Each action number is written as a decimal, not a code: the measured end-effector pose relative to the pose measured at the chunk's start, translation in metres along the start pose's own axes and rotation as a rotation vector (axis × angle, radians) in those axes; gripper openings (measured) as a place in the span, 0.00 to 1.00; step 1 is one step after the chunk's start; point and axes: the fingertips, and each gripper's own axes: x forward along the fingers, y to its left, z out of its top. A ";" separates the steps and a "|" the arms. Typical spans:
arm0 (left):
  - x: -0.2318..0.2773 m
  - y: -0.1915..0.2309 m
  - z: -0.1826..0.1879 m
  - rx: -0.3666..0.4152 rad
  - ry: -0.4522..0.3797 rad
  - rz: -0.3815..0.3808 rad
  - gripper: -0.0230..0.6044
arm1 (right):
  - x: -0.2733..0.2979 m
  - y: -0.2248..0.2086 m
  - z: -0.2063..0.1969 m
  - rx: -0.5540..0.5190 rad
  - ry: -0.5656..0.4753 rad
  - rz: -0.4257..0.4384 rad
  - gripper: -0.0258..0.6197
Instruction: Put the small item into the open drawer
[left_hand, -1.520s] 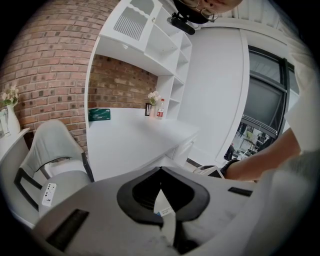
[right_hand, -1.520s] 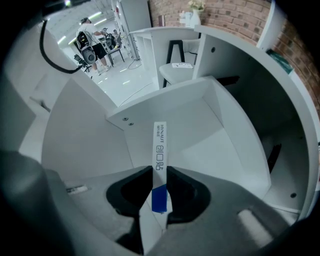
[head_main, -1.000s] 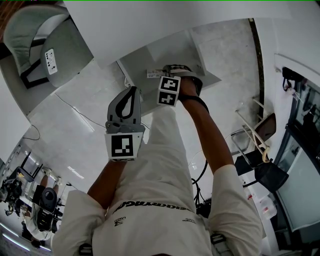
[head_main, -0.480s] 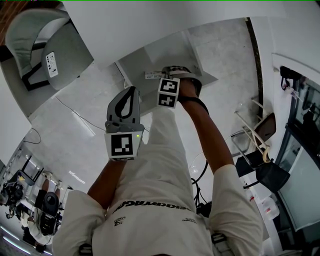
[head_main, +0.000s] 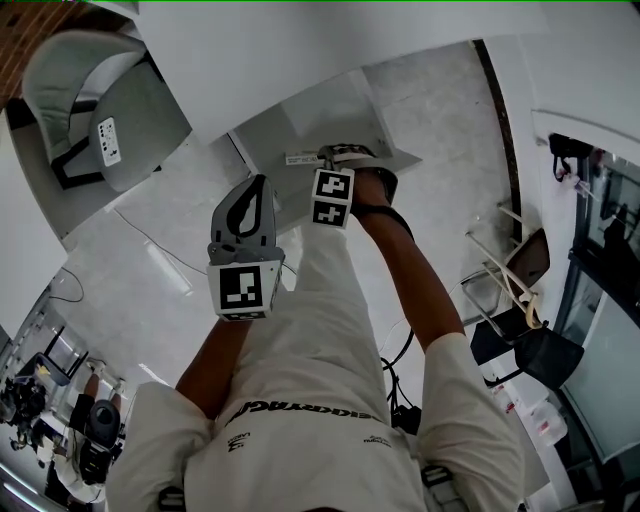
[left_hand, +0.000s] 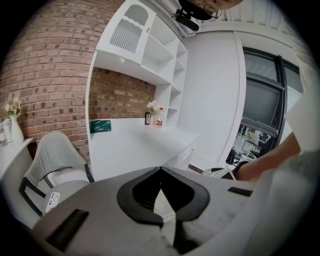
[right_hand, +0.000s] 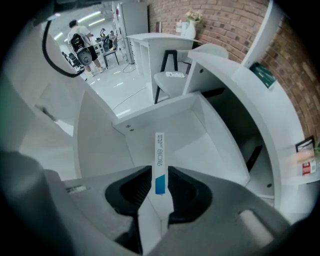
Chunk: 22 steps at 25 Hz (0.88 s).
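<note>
Over 1 open drawer (right_hand: 200, 137) — R tongs (right_hand: 160, 171) closing, 1 small box (right_hand: 159, 152) between; L tongs (left_hand: 160, 169) clenched.

Vertical print runs down the slim white box (right_hand: 159, 159) at the centre of the right gripper view: Chinese characters that look like "创口贴", above a blue band. Lettering across the white shirt (head_main: 300, 412), low in the head view, is unreadable.
</note>
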 end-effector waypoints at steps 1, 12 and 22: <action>-0.002 -0.002 0.003 -0.002 -0.006 0.000 0.03 | -0.005 0.001 0.001 0.004 -0.005 -0.006 0.19; -0.028 -0.021 0.040 0.038 -0.063 -0.015 0.03 | -0.070 0.000 0.008 0.156 -0.115 -0.106 0.09; -0.045 -0.043 0.071 0.096 -0.092 -0.069 0.03 | -0.162 -0.013 0.025 0.326 -0.270 -0.260 0.04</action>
